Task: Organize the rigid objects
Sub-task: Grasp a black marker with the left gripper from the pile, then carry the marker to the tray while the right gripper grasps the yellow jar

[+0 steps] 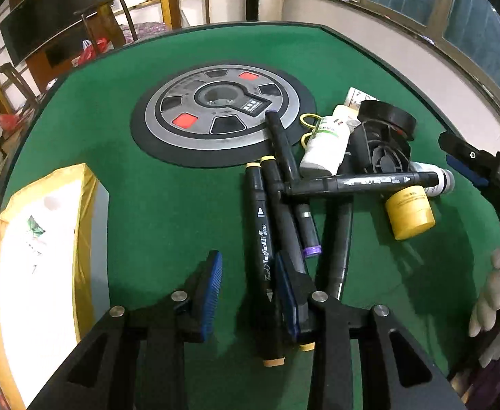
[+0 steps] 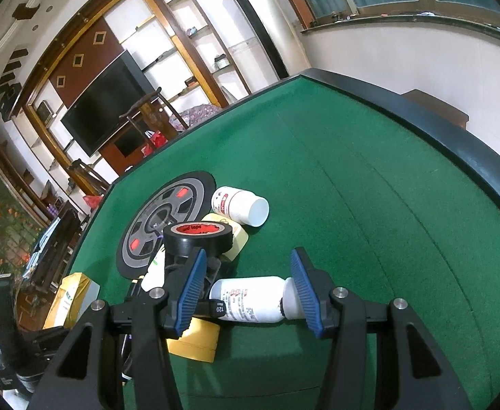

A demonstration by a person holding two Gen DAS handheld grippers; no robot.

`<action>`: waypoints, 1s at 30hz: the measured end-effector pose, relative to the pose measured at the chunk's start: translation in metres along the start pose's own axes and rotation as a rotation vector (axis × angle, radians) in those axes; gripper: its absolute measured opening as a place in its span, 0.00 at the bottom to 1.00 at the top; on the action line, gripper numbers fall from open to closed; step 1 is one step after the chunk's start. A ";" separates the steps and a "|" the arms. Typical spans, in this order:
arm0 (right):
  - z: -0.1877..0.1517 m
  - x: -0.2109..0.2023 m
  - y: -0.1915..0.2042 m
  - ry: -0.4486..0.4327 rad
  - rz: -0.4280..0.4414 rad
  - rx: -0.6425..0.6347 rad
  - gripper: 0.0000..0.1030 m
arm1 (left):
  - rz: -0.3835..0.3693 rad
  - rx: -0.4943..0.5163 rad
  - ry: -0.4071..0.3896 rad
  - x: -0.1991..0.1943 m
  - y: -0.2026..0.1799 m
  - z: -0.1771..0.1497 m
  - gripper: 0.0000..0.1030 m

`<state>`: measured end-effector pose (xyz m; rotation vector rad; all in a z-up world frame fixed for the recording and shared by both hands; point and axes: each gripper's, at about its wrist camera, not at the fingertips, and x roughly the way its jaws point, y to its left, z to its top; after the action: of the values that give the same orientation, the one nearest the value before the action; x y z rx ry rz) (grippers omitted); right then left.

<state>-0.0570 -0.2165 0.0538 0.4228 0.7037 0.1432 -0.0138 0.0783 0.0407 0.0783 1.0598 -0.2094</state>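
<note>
The rigid objects lie heaped on the right half of the green felt table (image 1: 113,130), and by the look of it the sorting has barely begun: nothing sits in a tidy row or group yet. At the front of the heap a black art marker (image 1: 262,239) with printed lettering and pale yellow end caps lies lengthwise, touching two more dark markers, one with a purple cap (image 1: 311,250); another marker (image 1: 362,182) lies crosswise on top of them. Behind these are a white plastic bottle (image 1: 325,143) with a green label, a squat yellow jar (image 1: 408,213), a black roll of tape (image 2: 198,235) with a red core perched on a black ribbed plastic part, and two yellow rubber bands (image 1: 309,121). A second white bottle (image 2: 241,205) lies on its side a little apart.

The left gripper (image 1: 250,294) hangs over the markers with its jaws partly spread; the lettered marker runs between its ribbed blue pads (image 1: 212,294), but neither pad presses on it. The right gripper (image 2: 248,294) straddles a smooth white bottle (image 2: 253,299) lying crosswise, jaws apart; its right-hand pad seems to meet the cap end, though the angle makes contact hard to judge, and the other pad stands clear.

Farther out, a round grey and black panel (image 1: 222,109) with red and black inserts is set flush in the felt, and a yellow and white glossy packet (image 1: 45,239) lies at the left edge.
</note>
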 end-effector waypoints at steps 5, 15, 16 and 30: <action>-0.002 -0.001 0.000 0.005 0.005 0.003 0.49 | -0.038 -0.024 0.003 0.005 0.008 0.003 0.34; -0.005 -0.001 0.002 0.011 -0.013 -0.009 0.49 | 0.007 -0.009 -0.047 0.028 -0.008 0.011 0.15; -0.005 -0.001 0.003 0.011 -0.017 -0.011 0.49 | -0.001 -0.018 -0.063 0.025 -0.006 0.010 0.14; -0.004 0.004 0.007 0.013 -0.058 -0.050 0.49 | -0.243 -0.233 -0.319 -0.085 0.025 -0.055 0.15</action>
<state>-0.0566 -0.2076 0.0524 0.3530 0.7233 0.1084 -0.0954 0.1228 0.0873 -0.2875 0.7666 -0.3053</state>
